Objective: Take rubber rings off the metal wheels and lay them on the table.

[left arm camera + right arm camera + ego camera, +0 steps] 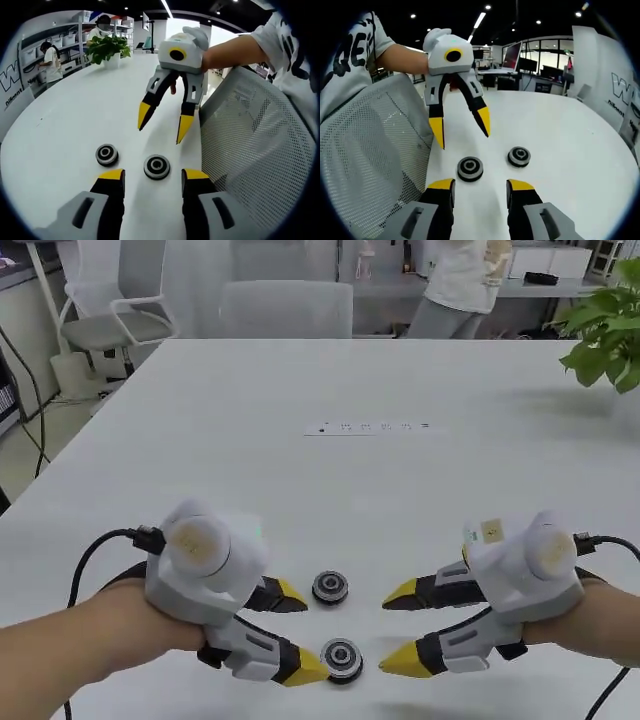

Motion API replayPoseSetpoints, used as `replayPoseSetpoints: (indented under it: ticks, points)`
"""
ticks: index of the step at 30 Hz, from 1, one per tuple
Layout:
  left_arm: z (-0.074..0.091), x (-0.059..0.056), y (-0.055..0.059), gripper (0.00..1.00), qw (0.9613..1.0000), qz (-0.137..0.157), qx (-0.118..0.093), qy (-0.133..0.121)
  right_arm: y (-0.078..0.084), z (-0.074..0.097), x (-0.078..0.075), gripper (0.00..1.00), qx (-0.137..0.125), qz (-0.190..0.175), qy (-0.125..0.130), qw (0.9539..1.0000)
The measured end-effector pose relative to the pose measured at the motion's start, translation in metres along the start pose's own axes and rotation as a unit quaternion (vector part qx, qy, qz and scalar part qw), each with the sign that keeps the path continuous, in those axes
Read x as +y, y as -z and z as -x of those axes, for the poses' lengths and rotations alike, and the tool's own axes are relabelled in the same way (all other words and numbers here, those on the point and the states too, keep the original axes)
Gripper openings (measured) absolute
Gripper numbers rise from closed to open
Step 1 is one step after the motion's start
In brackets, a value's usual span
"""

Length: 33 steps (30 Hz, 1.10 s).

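A white pot (pixel 113 61) at the far end of the bench (pixel 300 470) holds a leafy plant (pixel 106 46). The bins (pixel 70 38) on the shelves behind it are too small to tell what is in them.

Two wheels lie flat on the bench, close together but apart: the near wheel (pixel 341 658) and the far wheel (pixel 330 587). Each has a dark ring (pixel 146 167) seated around a metal hub.

Two hand-held grippers face each other across the wheels. These are the left hand-held gripper (pixel 303 632) and the right hand-held gripper (pixel 397 628), both with jaws spread wide and gripping nothing. In the head view the near wheel sits just beside the left one's lower yellow tip; I cannot tell whether they touch.

The left gripper view puts the near wheel just ahead of the gap between its own jaws, with the far wheel off to the left. It also brings in a mesh chair (pixel 250 150) at the bench edge and two people (pixel 50 62) by the shelves.

The right gripper view has the near wheel ahead of its left jaw and the far wheel to the right, with monitors (pixel 512 55) on desks beyond. The head view adds a socket strip (pixel 365 427) in the bench top.
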<state>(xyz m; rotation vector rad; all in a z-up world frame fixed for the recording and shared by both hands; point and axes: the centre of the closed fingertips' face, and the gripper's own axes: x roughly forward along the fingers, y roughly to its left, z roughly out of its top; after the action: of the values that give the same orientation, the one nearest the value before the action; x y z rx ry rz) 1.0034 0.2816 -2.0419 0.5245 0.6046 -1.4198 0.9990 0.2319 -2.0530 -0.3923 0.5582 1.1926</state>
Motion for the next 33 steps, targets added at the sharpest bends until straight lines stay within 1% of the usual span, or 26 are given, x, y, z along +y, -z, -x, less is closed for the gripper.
replayPoseSetpoints:
  ticks: [6, 12, 17, 20, 25, 28, 33]
  points:
    - [-0.007, -0.002, 0.004, 0.38, 0.9999, -0.008, 0.012, 0.009, 0.002, -0.002, -0.002, 0.38, -0.001, -0.005, 0.001, 1.0000]
    - [-0.013, -0.002, 0.007, 0.34, 0.9995, -0.015, 0.022, 0.017, 0.006, -0.003, -0.001, 0.38, 0.001, -0.008, -0.002, 1.0000]
    - [-0.017, -0.005, 0.006, 0.30, 0.9994, -0.017, 0.021, 0.024, 0.010, -0.005, -0.002, 0.38, 0.001, -0.014, 0.000, 0.9999]
    - [-0.022, -0.008, 0.008, 0.29, 0.9988, -0.025, 0.028, 0.030, 0.011, -0.005, -0.003, 0.38, 0.003, -0.013, -0.001, 0.9999]
    - [-0.025, -0.010, 0.006, 0.27, 0.9986, -0.028, 0.027, 0.036, 0.012, -0.006, -0.002, 0.39, 0.005, -0.012, -0.003, 0.9999]
    - [-0.027, -0.011, 0.006, 0.25, 0.9983, -0.033, 0.030, 0.038, 0.013, -0.006, -0.002, 0.38, 0.006, -0.013, -0.004, 0.9999]
    - [-0.029, -0.011, 0.005, 0.21, 0.9983, -0.033, 0.028, 0.039, 0.013, -0.006, -0.002, 0.38, 0.005, -0.014, -0.003, 0.9999]
